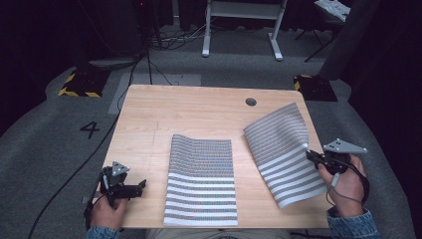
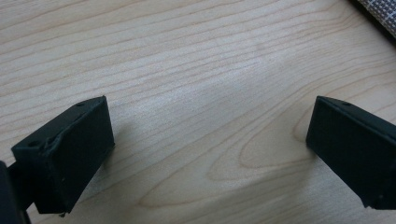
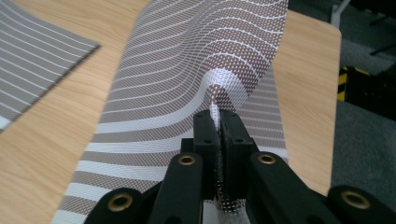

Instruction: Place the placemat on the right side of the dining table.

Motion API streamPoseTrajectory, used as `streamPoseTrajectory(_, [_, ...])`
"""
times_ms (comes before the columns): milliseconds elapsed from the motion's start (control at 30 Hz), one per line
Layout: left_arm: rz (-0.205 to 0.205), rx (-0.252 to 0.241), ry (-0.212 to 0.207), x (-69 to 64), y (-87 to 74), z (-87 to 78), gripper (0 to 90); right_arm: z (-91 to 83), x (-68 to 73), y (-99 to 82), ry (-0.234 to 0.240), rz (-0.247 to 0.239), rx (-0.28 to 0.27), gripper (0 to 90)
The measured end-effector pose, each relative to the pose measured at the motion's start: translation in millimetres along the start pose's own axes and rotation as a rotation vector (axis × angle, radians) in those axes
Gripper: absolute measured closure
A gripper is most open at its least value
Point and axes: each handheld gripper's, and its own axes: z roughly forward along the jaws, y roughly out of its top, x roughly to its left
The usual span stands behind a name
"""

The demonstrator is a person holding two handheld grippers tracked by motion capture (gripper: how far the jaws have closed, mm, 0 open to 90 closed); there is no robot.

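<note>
Right gripper [image 1: 312, 155]: at the counter's right edge, its fingers [image 3: 205, 135] pinched tight on the right-hand striped mat [image 1: 283, 152]; in the right gripper view a sliver of the woven edge pokes up between the two black pads.
Right-hand striped mat: grey and white stripes, lying at an angle on the right side of the counter [image 1: 199, 112]; its right edge is off the wood where the fingers grip it, so the weave humps into a fold just ahead of them, while the rest slopes down and rests on the wood.
Mat's far corner: up near the small round hole [image 1: 251, 101] in the counter, close to it but apart.
Right hand [image 1: 346, 186]: wrapped around the gripper body, a denim sleeve [image 1: 351, 226] showing at the bottom; the grey three-cornered plate [image 1: 344, 146] sits on top.
Left gripper [image 1: 141, 185]: low at the counter's near left corner, pointing right towards the middle mat.
Left fingers [image 2: 70, 154]: spread wide, bare wood between them and nothing held, as the left gripper view shows.
Middle striped mat [image 1: 201, 179]: flat at the counter's centre, its near edge reaching the front rim, well apart from the lifted mat and untouched by either gripper.
Floor [image 1: 50, 149]: grey carpet, a "4" [image 1: 90, 129] marked left of the counter, a black cable running past it.
</note>
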Motion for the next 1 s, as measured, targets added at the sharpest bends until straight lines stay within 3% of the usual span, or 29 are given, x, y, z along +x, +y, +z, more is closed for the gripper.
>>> streamPoseTrajectory(233, [-0.002, -0.001, 0.001, -0.2, -0.1, 0.0, 0.9, -14.6, 34.4, 20.3, 0.037, -0.081, -0.040, 85.4])
streamPoseTrajectory(400, [-0.002, -0.001, 0.001, -0.1, 0.0, 0.0, 0.9, -18.3, 51.4, 29.6, 0.141, -0.066, -0.074, 85.3])
streamPoseTrajectory(600, [0.000, 0.000, 0.000, 0.0, 0.0, 0.0, 0.9, -12.3, 71.6, 36.7, 0.252, -0.056, -0.097, 85.0])
streamPoseTrajectory(833, [-0.002, 0.000, 0.003, -0.2, 0.0, 0.0, 0.9, -1.7, 97.2, 40.1, 0.334, -0.085, -0.108, 84.5])
streamPoseTrajectory(1000, [0.000, 0.000, 0.000, 0.0, 0.0, 0.0, 0.9, 13.9, 119.7, 37.7, 0.395, -0.113, -0.082, 84.0])
